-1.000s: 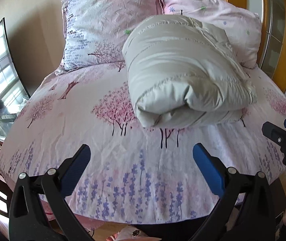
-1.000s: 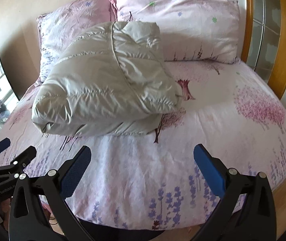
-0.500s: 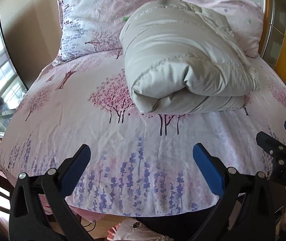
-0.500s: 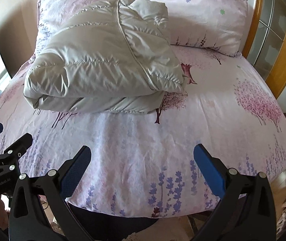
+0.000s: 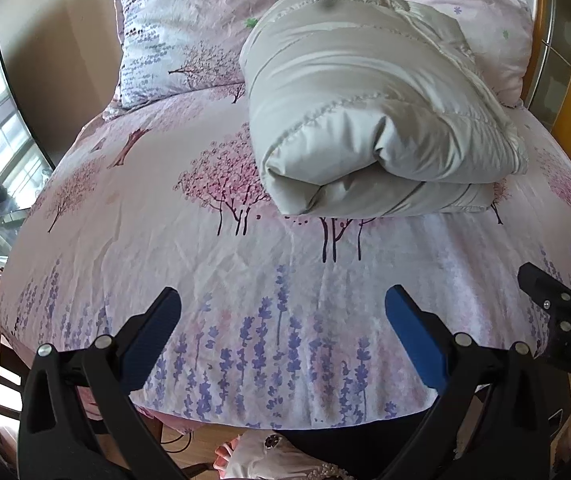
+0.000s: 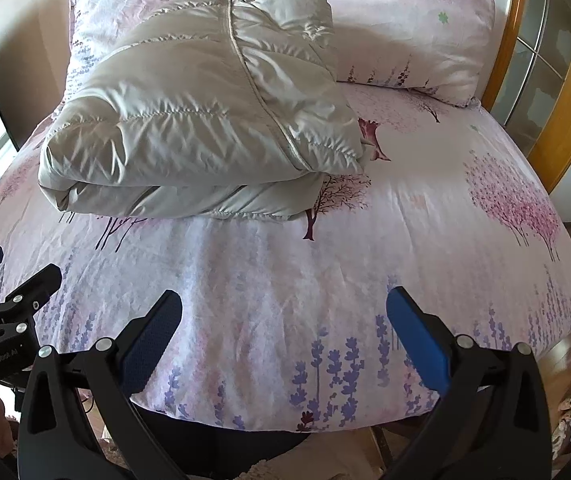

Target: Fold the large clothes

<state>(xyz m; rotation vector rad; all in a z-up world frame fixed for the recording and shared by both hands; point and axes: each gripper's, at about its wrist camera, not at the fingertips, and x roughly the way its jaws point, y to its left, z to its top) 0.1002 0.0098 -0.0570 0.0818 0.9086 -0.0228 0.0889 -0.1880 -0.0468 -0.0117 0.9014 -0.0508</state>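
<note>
Folded puffer jacket (image 5: 369, 120) on bed (image 5: 205, 248); both grippers' jaws wide apart, empty.

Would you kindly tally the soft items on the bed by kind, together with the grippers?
Folded puffer jacket: 1
Pillows: 2, the left pillow and the right pillow
Grippers: 2, the left gripper and the right gripper, both open
Total: 5
</note>
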